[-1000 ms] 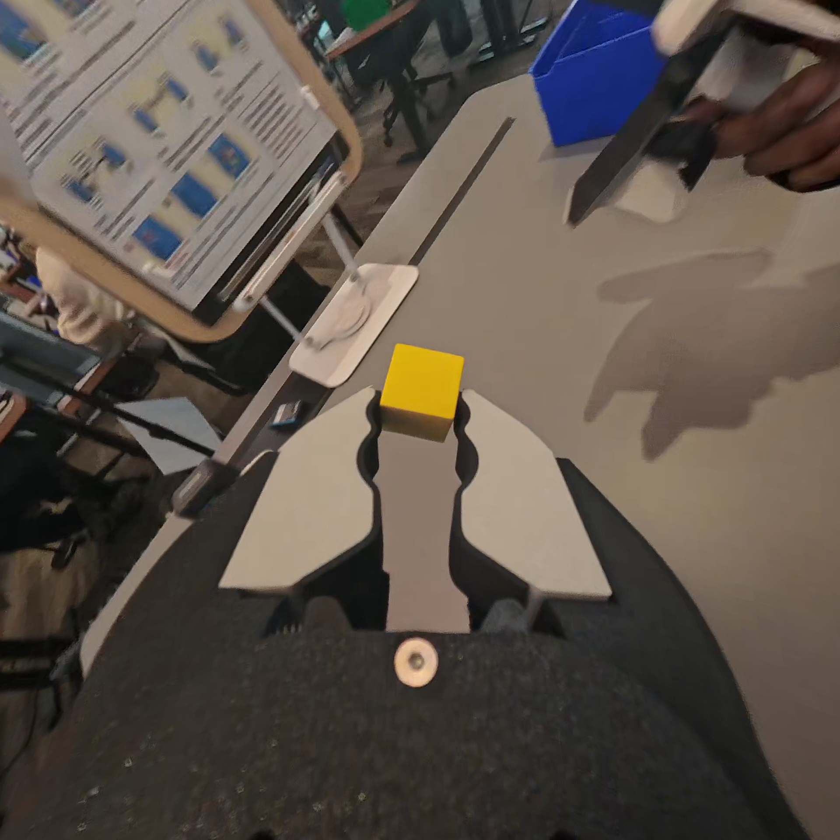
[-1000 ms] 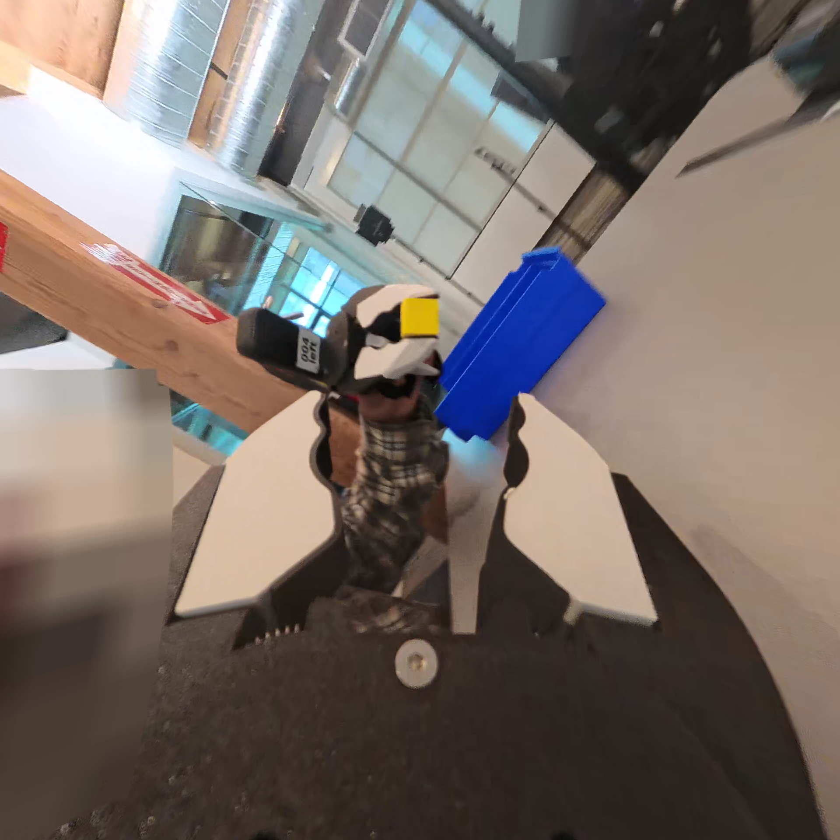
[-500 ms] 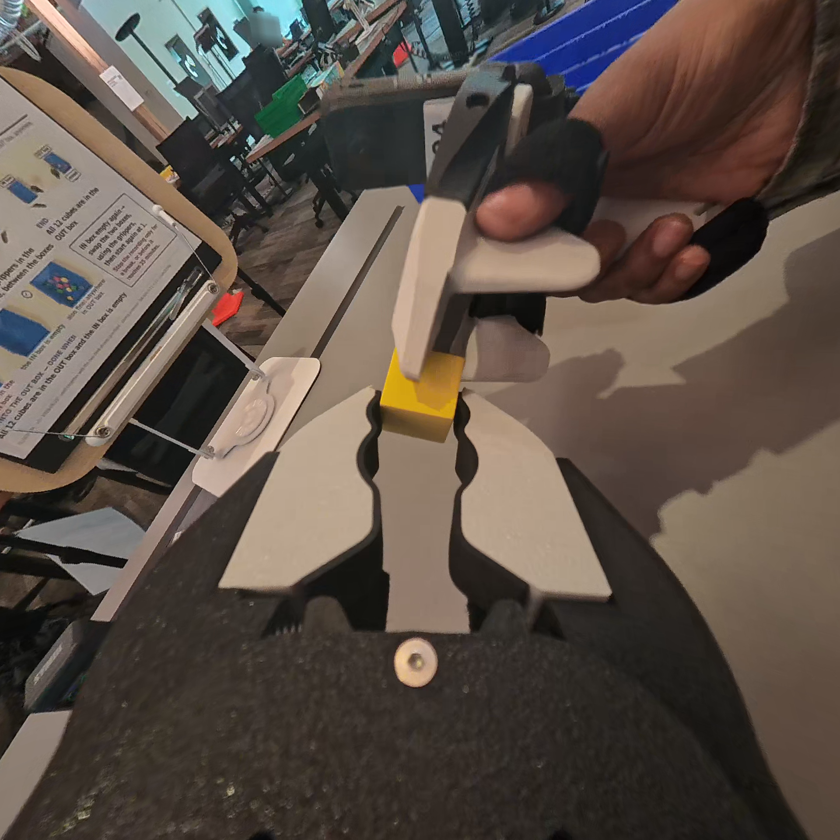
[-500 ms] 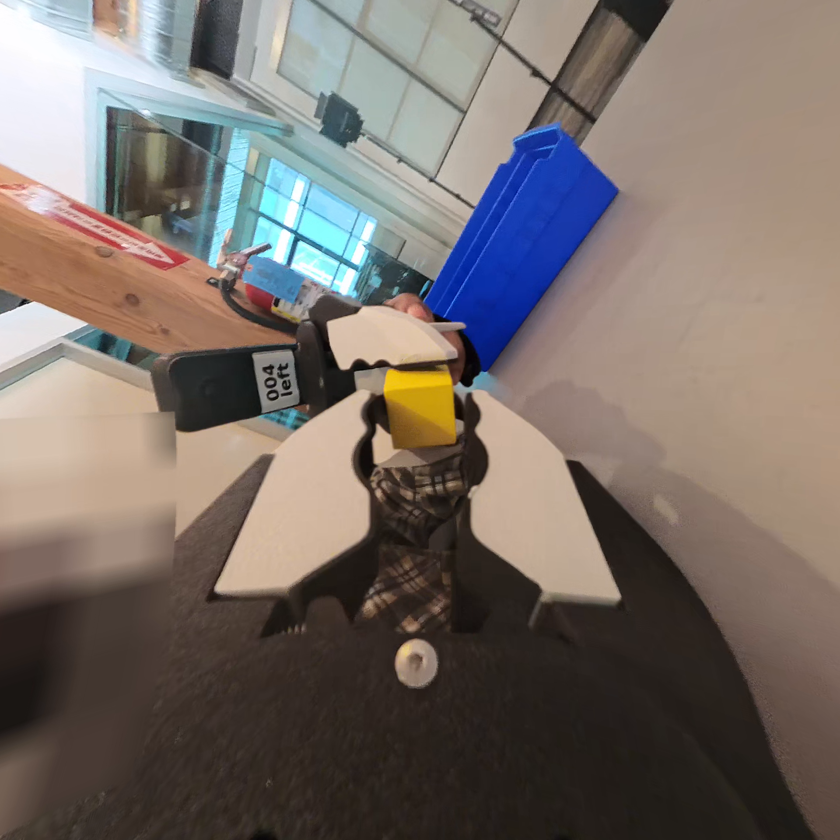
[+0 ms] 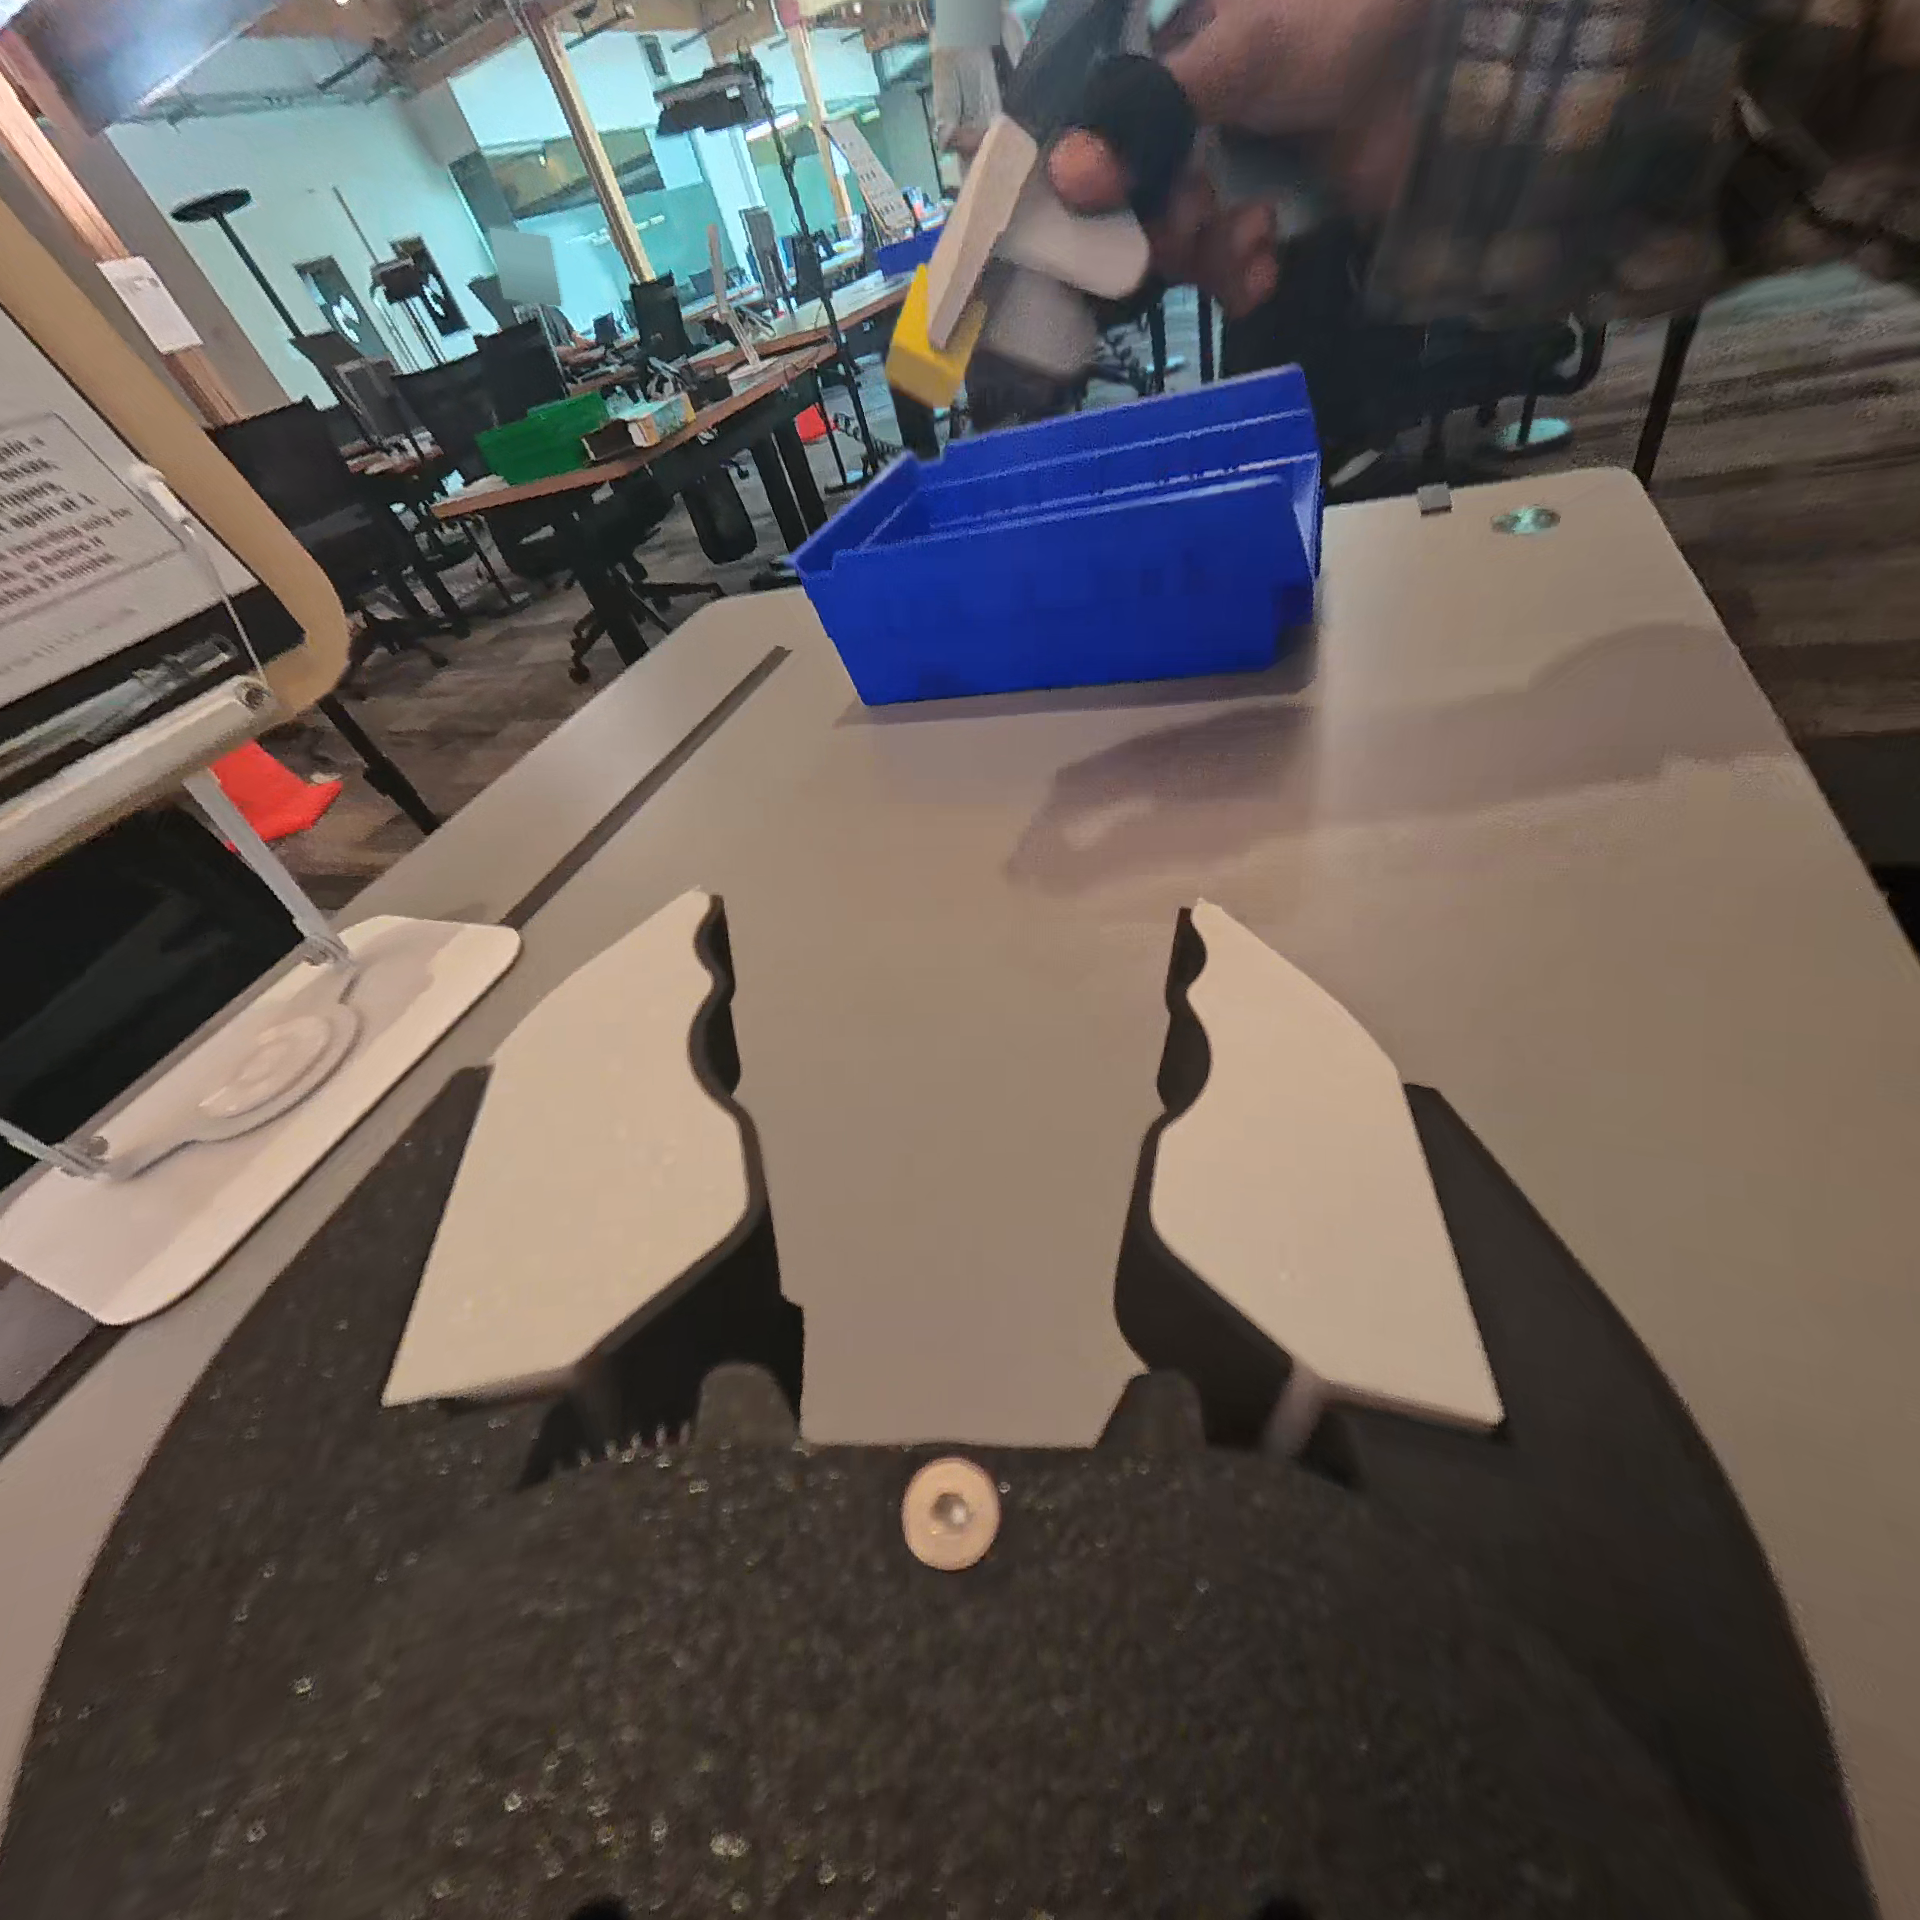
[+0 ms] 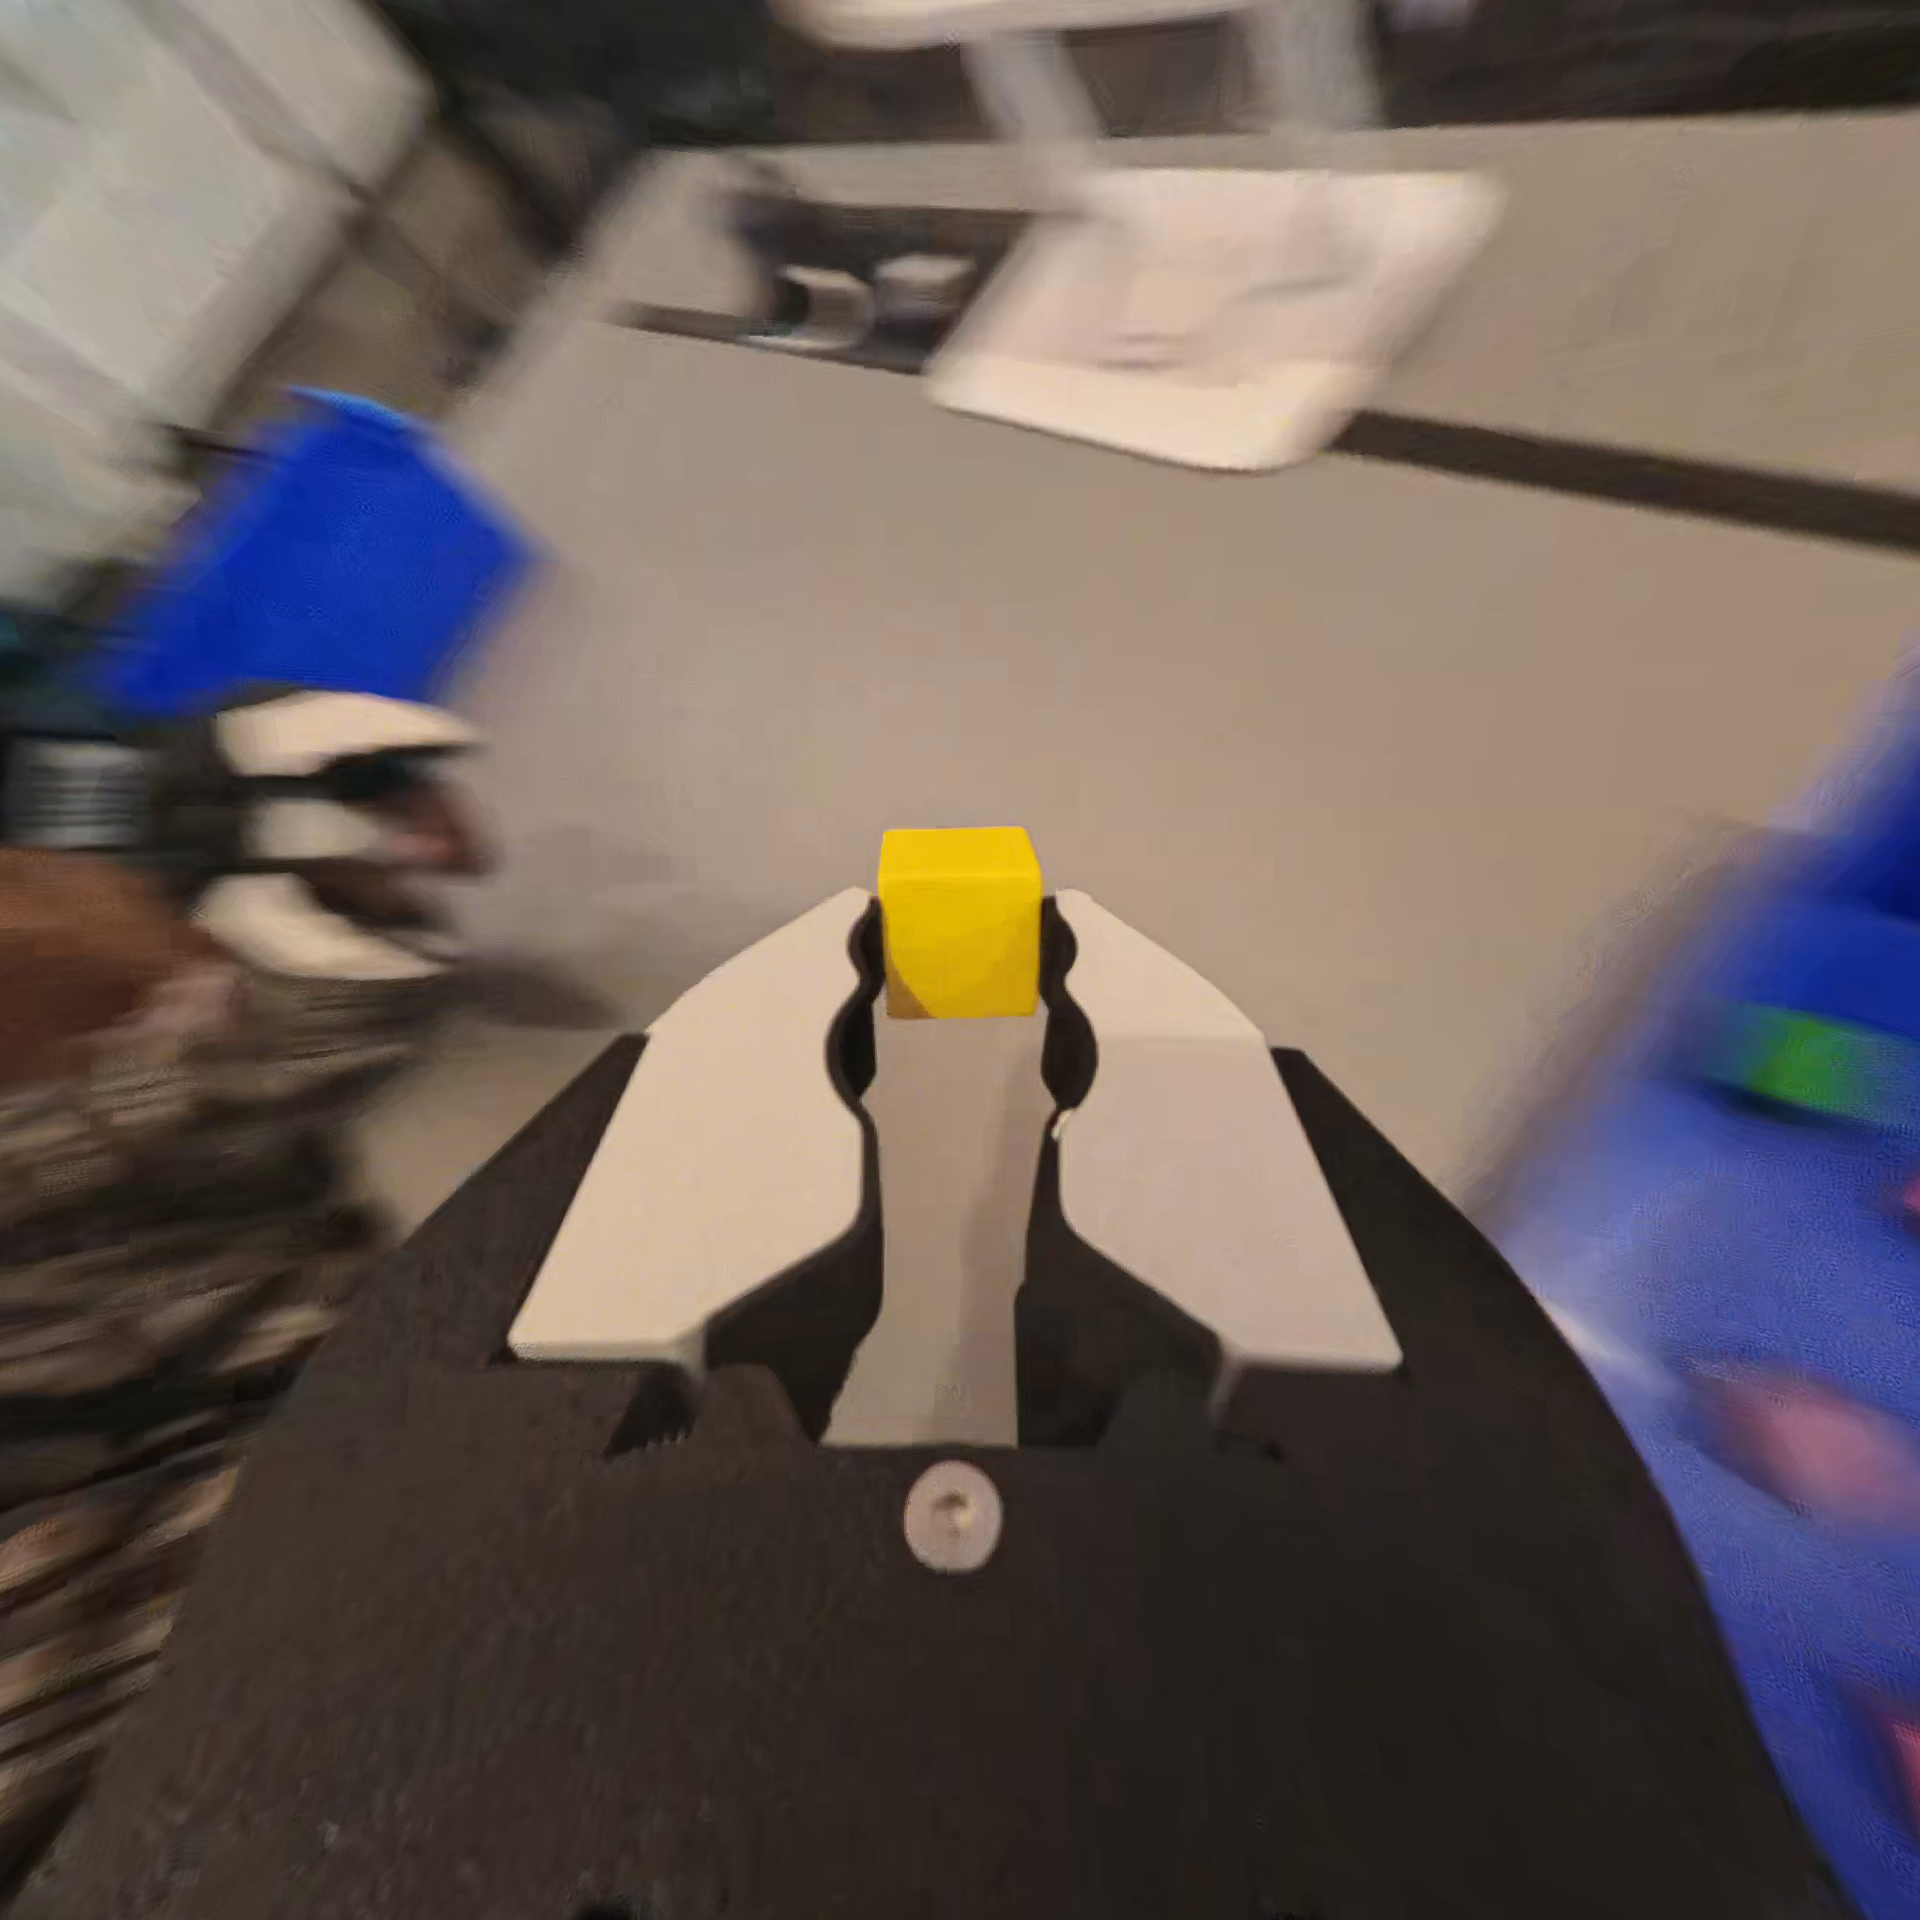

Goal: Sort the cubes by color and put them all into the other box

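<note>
My right gripper (image 6: 958, 914) is shut on a yellow cube (image 6: 958, 920), both pads pressed on its sides, above the grey table (image 6: 1143, 727). In the left wrist view the same right gripper (image 5: 971, 312) shows high at the back, with the yellow cube (image 5: 930, 348) in its fingers above a blue box (image 5: 1070, 561). My left gripper (image 5: 951, 925) is open, with only bare table (image 5: 935, 1039) between its fingers. The left gripper (image 6: 343, 831) shows blurred at the left of the right wrist view. Another blue box (image 6: 1787, 1195) with coloured cubes lies at the right edge there.
A white stand base (image 5: 239, 1101) with a framed instruction sheet (image 5: 94, 499) sits at the table's left edge. A person's hand and plaid sleeve (image 5: 1558, 135) hold the right gripper. Desks and chairs stand beyond the table. The right wrist view is motion-blurred.
The left gripper held the yellow cube; the right gripper closed on it, the left opened and let go. The right gripper has carried the cube away towards the blue box.
</note>
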### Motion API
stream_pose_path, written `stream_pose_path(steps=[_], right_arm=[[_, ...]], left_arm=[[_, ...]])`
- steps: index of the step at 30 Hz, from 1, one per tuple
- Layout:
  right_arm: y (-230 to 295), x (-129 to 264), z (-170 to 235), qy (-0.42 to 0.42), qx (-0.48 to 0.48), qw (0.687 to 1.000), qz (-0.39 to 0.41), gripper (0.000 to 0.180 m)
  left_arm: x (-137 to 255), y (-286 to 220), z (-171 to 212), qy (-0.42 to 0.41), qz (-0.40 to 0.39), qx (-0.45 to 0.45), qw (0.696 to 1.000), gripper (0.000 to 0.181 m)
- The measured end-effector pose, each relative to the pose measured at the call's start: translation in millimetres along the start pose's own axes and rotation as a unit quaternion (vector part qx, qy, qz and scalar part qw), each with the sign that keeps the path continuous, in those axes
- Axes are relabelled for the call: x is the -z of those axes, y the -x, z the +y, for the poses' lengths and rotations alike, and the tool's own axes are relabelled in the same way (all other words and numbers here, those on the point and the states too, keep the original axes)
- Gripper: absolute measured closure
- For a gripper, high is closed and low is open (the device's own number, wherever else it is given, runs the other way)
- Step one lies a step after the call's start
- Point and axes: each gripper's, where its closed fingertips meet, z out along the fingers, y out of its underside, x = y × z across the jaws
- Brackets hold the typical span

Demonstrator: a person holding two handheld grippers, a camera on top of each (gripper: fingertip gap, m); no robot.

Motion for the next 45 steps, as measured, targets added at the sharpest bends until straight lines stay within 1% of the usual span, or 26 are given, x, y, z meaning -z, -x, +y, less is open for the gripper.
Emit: stream_pose_path(steps=[1, 3, 4, 5, 7, 9, 11, 14, 15, 17, 20, 21, 23, 27, 29, 30, 32, 34, 37, 39, 42, 43, 45], right_arm=[[-46.0, 21.9, 1.5, 0.013, 0.013, 0.996, 0.087, 0.152], [-125.1, 58.9, 19.3, 0.071, 0.005, 0.973, 0.219, 0.151], [-155.5, 70.9, 32.1, 0.100, -0.009, 0.961, 0.259, 0.151], [-179.5, 77.6, 46.2, 0.127, -0.027, 0.950, 0.284, 0.151], [-212.3, 78.3, 72.1, 0.167, -0.063, 0.936, 0.304, 0.151], [-232.5, 71.5, 91.4, 0.196, -0.077, 0.925, 0.316, 0.151], [-247.9, 66.0, 105.9, 0.224, -0.073, 0.911, 0.338, 0.151], [-257.2, 57.5, 125.2, 0.262, -0.078, 0.899, 0.341, 0.151], [-255.9, 56.0, 130.1, 0.274, -0.086, 0.897, 0.334, 0.149], [-251.6, 60.6, 127.5, 0.285, -0.094, 0.894, 0.333, 0.131], [-233.4, 78.1, 90.3, 0.249, -0.080, 0.905, 0.336, 0.127], [-223.0, 84.6, 71.8, 0.227, -0.075, 0.912, 0.334, 0.122], [-194.3, 95.3, 29.7, 0.177, -0.052, 0.929, 0.320, 0.118], [-109.3, 103.6, -52.0, 0.050, 0.034, 0.960, 0.274, 0.117], [-60.4, 95.3, -76.6, -0.022, 0.085, 0.967, 0.239, 0.117], [-37.0, 87.0, -82.2, -0.054, 0.108, 0.969, 0.217, 0.117], [6.1, 61.8, -80.3, -0.109, 0.144, 0.970, 0.163, 0.116], [41.2, 28.8, -63.7, -0.148, 0.163, 0.970, 0.100, 0.113], [76.5, -24.8, -29.3, -0.192, 0.176, 0.965, 0.009, 0.111], [89.0, -57.8, -9.3, -0.216, 0.184, 0.958, -0.031, 0.111], [98.5, -98.3, 12.3, -0.227, 0.182, 0.954, -0.069, 0.112], [101.2, -108.2, 17.2, -0.230, 0.181, 0.953, -0.081, 0.112], [105.7, -123.8, 27.4, -0.222, 0.181, 0.953, -0.101, 0.112]], left_arm=[[-3.0, -1.5, 5.2, 0.010, 0.002, 0.000, 1.000, 0.100], [-8.4, -8.7, 14.1, 0.032, 0.013, -0.013, 0.999, 0.098], [-10.4, -11.8, 18.0, 0.041, 0.014, -0.027, 0.999, 0.099], [-12.0, -14.1, 22.0, 0.052, 0.013, -0.042, 0.998, 0.100], [-14.4, -18.5, 28.4, 0.069, 0.013, -0.070, 0.995, 0.103], [-16.1, -23.0, 31.4, 0.073, 0.020, -0.079, 0.994, 0.107], [-17.2, -26.9, 32.9, 0.072, 0.031, -0.074, 0.994, 0.110], [-16.0, -28.3, 32.7, 0.068, 0.038, -0.068, 0.995, 0.113], [-15.0, -28.1, 31.7, 0.066, 0.038, -0.068, 0.995, 0.114], [-13.4, -27.4, 29.9, 0.062, 0.038, -0.067, 0.995, 0.116], [-12.7, -26.4, 29.9, 0.062, 0.037, -0.063, 0.995, 0.117], [-12.7, -26.0, 30.6, 0.063, 0.036, -0.064, 0.995, 0.117], [-13.0, -25.3, 31.9, 0.067, 0.034, -0.065, 0.995, 0.118], [-13.1, -23.0, 32.3, 0.070, 0.026, -0.068, 0.995, 0.118], [-12.3, -20.3, 30.5, 0.066, 0.018, -0.068, 0.995, 0.118], [-11.7, -18.7, 29.4, 0.065, 0.015, -0.067, 0.996, 0.118], [-8.5, -11.7, 27.0, 0.062, 0.002, -0.061, 0.996, 0.118], [2.0, -0.3, 20.2, 0.059, -0.021, -0.046, 0.997, 0.116], [40.0, 22.4, 0.7, 0.052, -0.065, -0.025, 0.996, 0.117], [80.8, 41.7, -10.8, 0.065, -0.102, -0.022, 0.992, 0.117], [162.8, 77.4, -23.0, 0.110, -0.176, -0.031, 0.978, 0.119], [193.5, 90.7, -21.9, 0.139, -0.202, -0.033, 0.969, 0.119], [256.9, 117.9, -7.9, 0.221, -0.250, -0.026, 0.942, 0.119]])
